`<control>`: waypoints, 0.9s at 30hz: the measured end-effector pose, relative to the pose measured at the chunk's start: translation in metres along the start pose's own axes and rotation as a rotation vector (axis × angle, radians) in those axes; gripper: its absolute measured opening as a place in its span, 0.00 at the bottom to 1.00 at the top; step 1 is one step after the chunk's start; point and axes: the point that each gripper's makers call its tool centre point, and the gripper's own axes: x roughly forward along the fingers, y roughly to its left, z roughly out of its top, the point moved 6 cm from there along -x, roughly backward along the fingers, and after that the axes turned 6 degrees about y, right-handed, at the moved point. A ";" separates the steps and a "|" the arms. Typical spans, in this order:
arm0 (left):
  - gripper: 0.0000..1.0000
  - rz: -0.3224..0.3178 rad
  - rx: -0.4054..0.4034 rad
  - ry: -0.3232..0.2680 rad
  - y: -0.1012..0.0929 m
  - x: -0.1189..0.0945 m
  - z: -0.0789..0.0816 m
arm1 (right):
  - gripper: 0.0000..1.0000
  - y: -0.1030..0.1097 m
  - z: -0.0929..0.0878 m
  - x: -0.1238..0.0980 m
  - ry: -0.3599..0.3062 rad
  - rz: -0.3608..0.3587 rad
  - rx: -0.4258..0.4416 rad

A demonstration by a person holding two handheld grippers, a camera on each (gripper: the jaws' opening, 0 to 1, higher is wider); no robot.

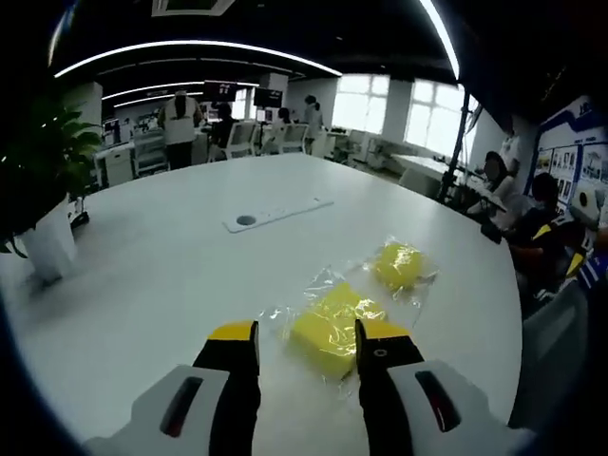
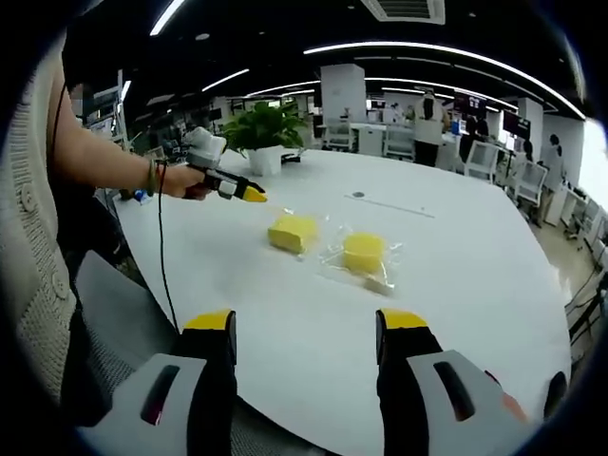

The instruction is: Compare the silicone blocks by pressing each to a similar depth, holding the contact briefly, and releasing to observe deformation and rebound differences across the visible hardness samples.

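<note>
Yellow-tipped jaws of the left gripper [image 1: 306, 344] are spread wide just short of the nearer silicone block [image 1: 328, 328] (wrapped in clear plastic), nothing being held. A second block [image 1: 397, 264] lies beyond on the white table [image 1: 171, 256]. Well back from both, the right gripper [image 2: 306, 334] is likewise held wide and empty.

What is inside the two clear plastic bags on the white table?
Each clear bag holds one yellow silicone block: the nearer block and the farther block. Both lie on the white table. Their undersides are hidden.
</note>
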 end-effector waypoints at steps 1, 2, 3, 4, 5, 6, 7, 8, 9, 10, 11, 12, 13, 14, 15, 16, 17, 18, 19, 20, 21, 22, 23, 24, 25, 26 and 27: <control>0.41 0.004 0.009 0.001 -0.001 -0.002 -0.001 | 0.54 0.000 0.000 0.000 -0.001 0.002 -0.002; 0.42 0.008 0.023 -0.003 -0.006 -0.008 -0.001 | 0.54 0.000 0.001 0.000 -0.004 0.006 -0.009; 0.42 0.008 0.027 -0.002 -0.011 -0.013 -0.003 | 0.54 0.000 0.002 0.000 -0.009 0.008 -0.015; 0.43 0.012 0.028 -0.007 -0.014 -0.018 -0.003 | 0.54 0.000 0.003 0.000 -0.012 0.014 -0.019; 0.44 0.015 0.028 -0.015 -0.017 -0.022 -0.004 | 0.54 0.000 0.003 0.000 -0.011 0.016 -0.024; 0.44 0.014 0.037 -0.016 -0.023 -0.027 -0.005 | 0.54 0.000 0.003 -0.001 -0.013 0.013 -0.032; 0.45 0.019 0.051 -0.011 -0.026 -0.030 -0.007 | 0.53 0.000 0.004 -0.001 -0.018 0.014 -0.038; 0.45 0.021 0.057 -0.007 -0.029 -0.033 -0.009 | 0.53 0.000 0.004 -0.001 -0.020 0.018 -0.040; 0.45 0.018 0.065 -0.007 -0.034 -0.038 -0.011 | 0.53 0.000 0.005 -0.002 -0.023 0.021 -0.042; 0.46 0.021 0.069 -0.008 -0.038 -0.042 -0.012 | 0.53 0.000 0.005 -0.002 -0.028 0.024 -0.046; 0.47 0.025 0.072 -0.012 -0.042 -0.046 -0.014 | 0.53 0.000 0.005 -0.002 -0.031 0.029 -0.048; 0.48 0.027 0.073 -0.015 -0.045 -0.049 -0.014 | 0.53 0.001 0.004 -0.002 -0.029 0.033 -0.049; 0.50 0.052 0.084 -0.014 -0.049 -0.055 -0.016 | 0.53 0.001 0.004 -0.002 -0.022 0.036 -0.048; 0.52 0.076 0.088 -0.031 -0.051 -0.059 -0.016 | 0.52 0.001 0.003 -0.002 -0.019 0.037 -0.049; 0.54 0.093 0.095 -0.063 -0.058 -0.064 -0.017 | 0.50 0.001 0.002 -0.001 -0.012 0.041 -0.050; 0.56 0.097 0.104 -0.055 -0.063 -0.067 -0.021 | 0.48 0.000 0.000 0.000 0.001 0.046 -0.041; 0.55 0.119 0.104 -0.054 -0.067 -0.072 -0.024 | 0.47 0.001 -0.001 0.000 -0.002 0.049 -0.033; 0.54 0.121 0.102 -0.064 -0.071 -0.075 -0.026 | 0.47 0.001 -0.002 0.000 -0.009 0.052 -0.031; 0.54 0.117 0.080 -0.074 -0.077 -0.079 -0.029 | 0.48 0.002 -0.003 0.000 -0.017 0.054 -0.028; 0.55 0.117 0.073 -0.074 -0.079 -0.080 -0.030 | 0.50 0.003 -0.003 0.000 -0.020 0.055 -0.024; 0.54 0.124 0.067 -0.075 -0.083 -0.085 -0.032 | 0.51 0.004 -0.003 0.000 -0.024 0.056 -0.025; 0.54 0.128 0.065 -0.078 -0.086 -0.088 -0.033 | 0.51 0.005 -0.003 0.000 -0.033 0.061 -0.031; 0.54 0.134 0.049 -0.090 -0.090 -0.093 -0.034 | 0.52 0.006 -0.003 0.000 -0.034 0.062 -0.033; 0.54 0.136 0.030 -0.101 -0.092 -0.097 -0.035 | 0.52 0.006 -0.003 0.000 -0.037 0.061 -0.036; 0.54 0.140 0.018 -0.111 -0.095 -0.101 -0.035 | 0.53 0.006 -0.003 0.000 -0.039 0.064 -0.035; 0.54 0.148 0.014 -0.120 -0.096 -0.106 -0.037 | 0.53 0.007 -0.003 0.000 -0.043 0.073 -0.029; 0.54 0.157 0.005 -0.127 -0.098 -0.110 -0.038 | 0.53 0.007 -0.003 -0.001 -0.042 0.074 -0.023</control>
